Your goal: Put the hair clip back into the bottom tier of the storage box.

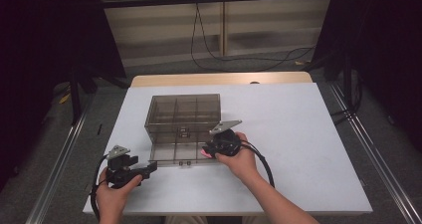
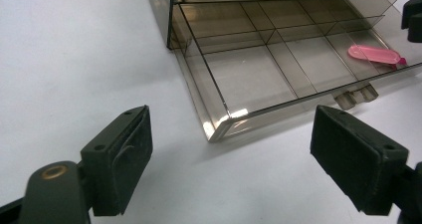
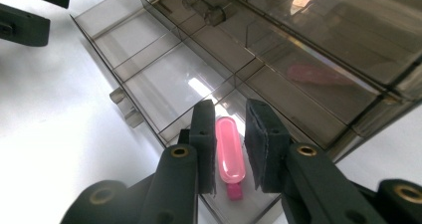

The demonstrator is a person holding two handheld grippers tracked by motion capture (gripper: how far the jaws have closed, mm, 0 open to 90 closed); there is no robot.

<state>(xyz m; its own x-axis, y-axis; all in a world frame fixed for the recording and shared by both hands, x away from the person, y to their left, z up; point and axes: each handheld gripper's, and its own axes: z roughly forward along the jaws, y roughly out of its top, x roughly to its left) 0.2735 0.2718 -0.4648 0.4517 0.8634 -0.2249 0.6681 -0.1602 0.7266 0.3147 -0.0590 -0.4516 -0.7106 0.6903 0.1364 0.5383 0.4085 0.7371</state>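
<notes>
A smoky see-through drawer cabinet (image 1: 184,109) stands mid-table with its bottom drawer (image 1: 171,153) pulled out toward me. A small pink oblong piece (image 3: 230,154) lies flat in the drawer's front right compartment, and the left gripper view has it too (image 2: 373,55). My right gripper (image 3: 230,109) hovers over that compartment with a jaw on each side of the pink piece; a gap shows beside it, so the jaws are open. My left gripper (image 2: 229,154) rests wide open on the table before the drawer's front left corner (image 2: 219,129), nothing between its pads.
The drawer (image 2: 259,74) is split into several compartments, the others bare. Its two small handle tabs (image 2: 356,95) stick out at the front. White tabletop (image 1: 298,134) spreads to the right of the cabinet; a floor cable (image 1: 239,59) runs behind the table.
</notes>
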